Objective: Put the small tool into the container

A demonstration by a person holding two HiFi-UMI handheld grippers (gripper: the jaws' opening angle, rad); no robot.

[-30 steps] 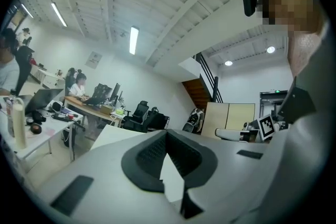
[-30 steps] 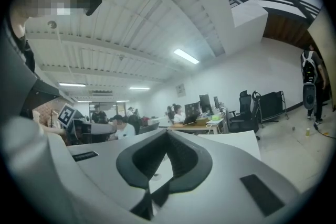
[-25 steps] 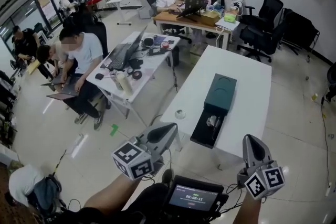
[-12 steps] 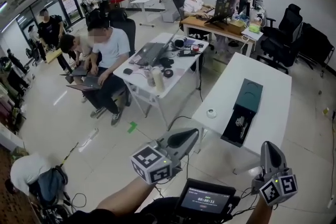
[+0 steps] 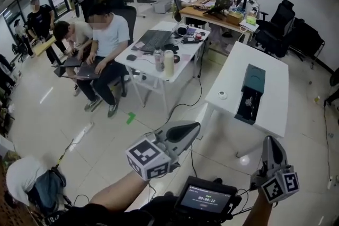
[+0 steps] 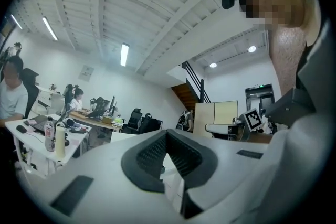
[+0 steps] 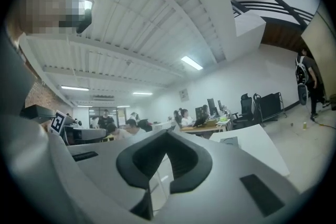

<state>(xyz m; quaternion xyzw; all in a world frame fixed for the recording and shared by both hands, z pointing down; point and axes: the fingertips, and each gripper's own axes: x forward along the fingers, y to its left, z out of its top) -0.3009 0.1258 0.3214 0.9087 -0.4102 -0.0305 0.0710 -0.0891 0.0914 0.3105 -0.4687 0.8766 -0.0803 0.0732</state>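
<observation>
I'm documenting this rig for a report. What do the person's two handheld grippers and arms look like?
The left gripper and right gripper are pale grey tapering shells with dark ribbed pads inside the jaws. Each carries a cube of black-and-white square markers at its rear. The forearms are bare; no sleeves show. Thin black cables trail near the right one.

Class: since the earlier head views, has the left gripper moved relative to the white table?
Yes. The left gripper has drawn back from the white table, which now lies farther beyond its fingers.
</observation>
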